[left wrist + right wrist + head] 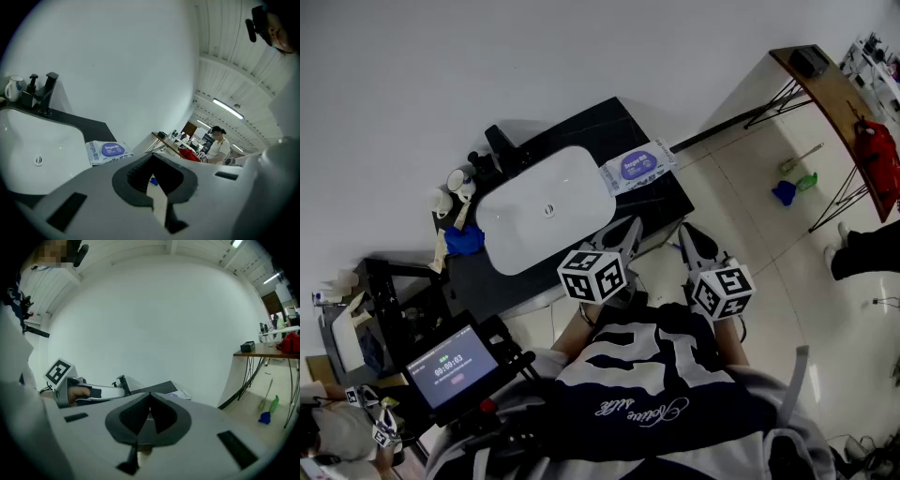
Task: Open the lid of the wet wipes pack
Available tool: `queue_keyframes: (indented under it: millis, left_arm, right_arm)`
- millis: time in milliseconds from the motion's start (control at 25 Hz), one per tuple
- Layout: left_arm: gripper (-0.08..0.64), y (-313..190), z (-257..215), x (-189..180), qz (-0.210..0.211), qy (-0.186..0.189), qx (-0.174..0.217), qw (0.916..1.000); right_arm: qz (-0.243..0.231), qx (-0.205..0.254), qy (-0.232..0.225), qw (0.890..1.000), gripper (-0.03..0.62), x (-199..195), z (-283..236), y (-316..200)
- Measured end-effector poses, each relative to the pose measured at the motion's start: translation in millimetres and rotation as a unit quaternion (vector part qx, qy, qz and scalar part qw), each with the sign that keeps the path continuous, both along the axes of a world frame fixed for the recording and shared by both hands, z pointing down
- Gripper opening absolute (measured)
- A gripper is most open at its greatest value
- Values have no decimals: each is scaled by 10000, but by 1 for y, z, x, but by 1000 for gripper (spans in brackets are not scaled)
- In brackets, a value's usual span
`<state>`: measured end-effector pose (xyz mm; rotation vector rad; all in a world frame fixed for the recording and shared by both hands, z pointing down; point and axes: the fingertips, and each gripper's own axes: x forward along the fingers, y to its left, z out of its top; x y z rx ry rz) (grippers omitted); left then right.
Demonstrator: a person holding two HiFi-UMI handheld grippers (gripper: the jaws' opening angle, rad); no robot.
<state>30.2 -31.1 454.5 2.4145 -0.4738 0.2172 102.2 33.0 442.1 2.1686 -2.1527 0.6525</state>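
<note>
Person wore a dark shirt with white bands and script lettering. Above the shirt, left gripper and right gripper were grey, black-padded, with white marker cubes.

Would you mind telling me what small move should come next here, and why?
Probably carry the right gripper forward toward the wet wipes pack, opening its jaws on the way. Both it and the left gripper hang back from the pack with jaws together, empty, and the pack's purple lid lies flat, untouched.
</note>
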Motion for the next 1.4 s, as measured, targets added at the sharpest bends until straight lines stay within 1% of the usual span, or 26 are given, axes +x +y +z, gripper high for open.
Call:
queue_keyframes:
  millis: [80, 160, 320, 440, 600, 720, 800, 920, 1040, 1120, 1160, 1200, 1280, 1360, 1400]
  left_arm:
    - [-2, -13, 3, -2, 19, -8, -1, 10000]
    - [-2, -28, 10, -1, 31, -33, -81, 10000]
    - [-2, -59, 35, 4, -65, -171, -446, 9988]
    - [-2, -75, 51, 12, -148, -253, -614, 9977]
    - [-2, -92, 75, 20, -365, -433, -797, 9952]
    - [-2, -113, 98, 28, -650, -638, -942, 9914]
    - [-2, -124, 112, 33, -854, -777, -1041, 9878]
    - [-2, -131, 136, 40, -1103, -1026, -1108, 9824]
    - [-2, -129, 154, 49, -1283, -1224, -1119, 9778]
    - [-2, -126, 163, 53, -1347, -1373, -1206, 9739]
    - [-2, -126, 166, 54, -1377, -1452, -1271, 9715]
    - [-2, -127, 168, 54, -1405, -1521, -1331, 9692]
    - [-2, -130, 168, 54, -1445, -1621, -1401, 9660]
    - [-2, -134, 170, 55, -1454, -1709, -1444, 9637]
    - [-2, -136, 172, 55, -1445, -1762, -1476, 9625]
  right_arm:
    - [86, 43, -18, 10000, -2, 2, 0, -11]
    - [146, -3, -33, 9999, 0, 7, 2, -26]
    - [142, -326, -50, 9994, 0, 18, 18, -55]
    - [16, -432, -24, 9991, 0, 28, 25, -74]
    - [-555, -517, 55, 9971, 0, 35, 37, -105]
    - [-1061, -686, 138, 9919, 0, 43, 52, -133]
    - [-1408, -841, 304, 9860, 0, 51, 65, -151]
    - [-2010, -949, 819, 9715, 0, 59, 84, -171]
    - [-2667, -921, 1439, 9485, 0, 60, 100, -182]
    - [-3173, -987, 1802, 9258, 0, 57, 109, -186]
    - [-3464, -1038, 1956, 9116, 33, 53, 113, -188]
    - [-3758, -1084, 2113, 8958, 47, 48, 117, -192]
    - [-4308, -1136, 2508, 8594, 48, 40, 127, -197]
    - [-4804, -1111, 2982, 8173, 48, 32, 138, -200]
    - [-5026, -1075, 3212, 7954, 59, 28, 143, -200]
